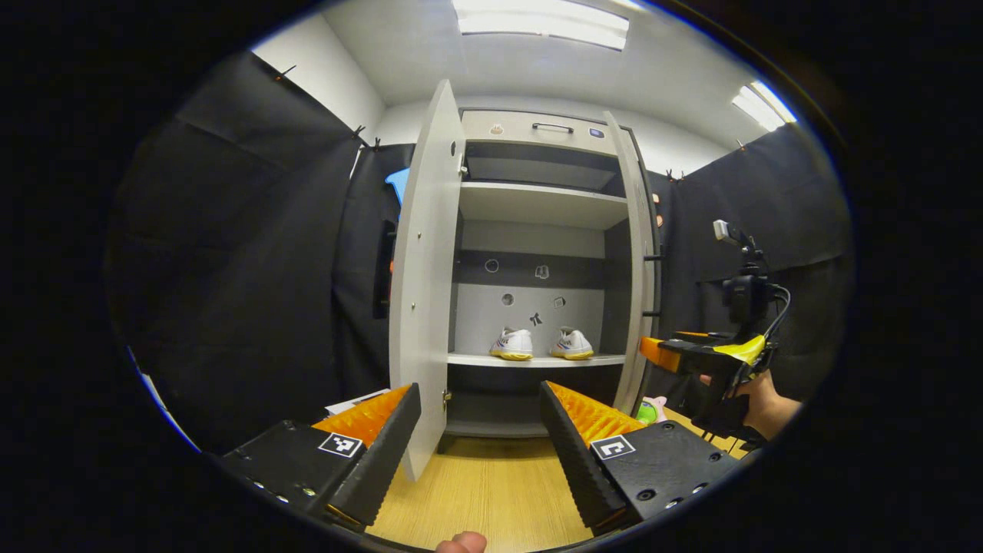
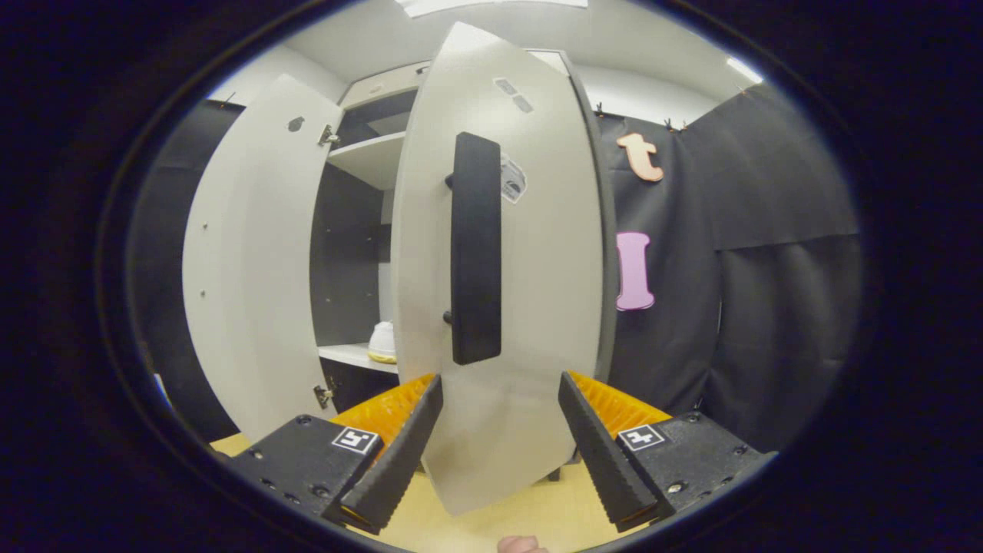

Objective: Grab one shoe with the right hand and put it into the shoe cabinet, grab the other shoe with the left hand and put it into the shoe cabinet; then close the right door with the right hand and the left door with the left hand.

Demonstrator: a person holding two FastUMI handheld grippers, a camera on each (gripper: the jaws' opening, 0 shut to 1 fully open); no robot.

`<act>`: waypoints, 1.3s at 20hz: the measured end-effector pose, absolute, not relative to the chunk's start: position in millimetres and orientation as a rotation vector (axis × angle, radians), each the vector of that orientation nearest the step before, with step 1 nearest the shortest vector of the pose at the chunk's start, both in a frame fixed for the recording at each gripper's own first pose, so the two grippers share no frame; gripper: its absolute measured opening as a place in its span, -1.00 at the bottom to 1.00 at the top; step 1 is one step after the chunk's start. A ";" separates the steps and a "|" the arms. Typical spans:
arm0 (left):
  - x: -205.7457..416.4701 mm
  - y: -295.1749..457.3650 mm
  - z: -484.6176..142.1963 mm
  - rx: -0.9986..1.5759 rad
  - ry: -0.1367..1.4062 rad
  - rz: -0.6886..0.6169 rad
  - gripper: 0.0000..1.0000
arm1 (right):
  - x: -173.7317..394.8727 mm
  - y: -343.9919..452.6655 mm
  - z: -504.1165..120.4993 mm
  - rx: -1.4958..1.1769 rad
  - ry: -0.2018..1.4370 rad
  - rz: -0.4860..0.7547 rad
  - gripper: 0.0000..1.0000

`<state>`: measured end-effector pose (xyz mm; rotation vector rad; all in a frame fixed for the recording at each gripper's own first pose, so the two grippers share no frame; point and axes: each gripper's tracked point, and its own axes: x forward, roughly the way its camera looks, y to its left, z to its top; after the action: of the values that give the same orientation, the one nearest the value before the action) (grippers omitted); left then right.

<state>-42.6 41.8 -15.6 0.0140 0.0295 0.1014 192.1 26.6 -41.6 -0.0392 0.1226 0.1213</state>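
Two white shoes, one (image 1: 513, 343) beside the other (image 1: 572, 344), stand side by side on a lower shelf (image 1: 537, 359) of the pale shoe cabinet (image 1: 537, 200). Both doors stand open: the left door (image 1: 422, 284) and the right door (image 1: 639, 269). My left gripper (image 1: 480, 430) is open, empty, in front of the cabinet with the left door's edge between its fingers' line. My right gripper (image 2: 499, 430) is open, close to the right door's outer face (image 2: 537, 307), just below its black handle (image 2: 476, 250). In the left gripper view, the right gripper (image 1: 695, 355) hangs by the right door. One shoe (image 2: 382, 342) peeks past the door.
Black cloth walls close in on both sides. The floor (image 1: 491, 491) is light wood. A small green and pink object (image 1: 651, 411) lies on the floor near the right door's foot. A hand (image 1: 768, 407) holds the right gripper.
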 end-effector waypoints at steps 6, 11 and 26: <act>-45.9 71.1 -32.8 0.007 0.074 0.172 0.84 | 140.8 39.8 -9.5 -0.048 0.071 0.131 0.96; -35.8 78.7 -41.6 -0.002 0.085 0.173 0.84 | 68.8 19.9 -1.5 -0.035 0.082 0.124 0.96; 37.1 242.9 -15.2 0.138 0.075 0.382 0.84 | 15.1 -25.9 3.4 -0.018 0.053 0.019 0.96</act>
<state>37.1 242.9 -15.2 0.1379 0.0746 0.3817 15.1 -25.9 3.4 -0.0176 0.0530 0.0191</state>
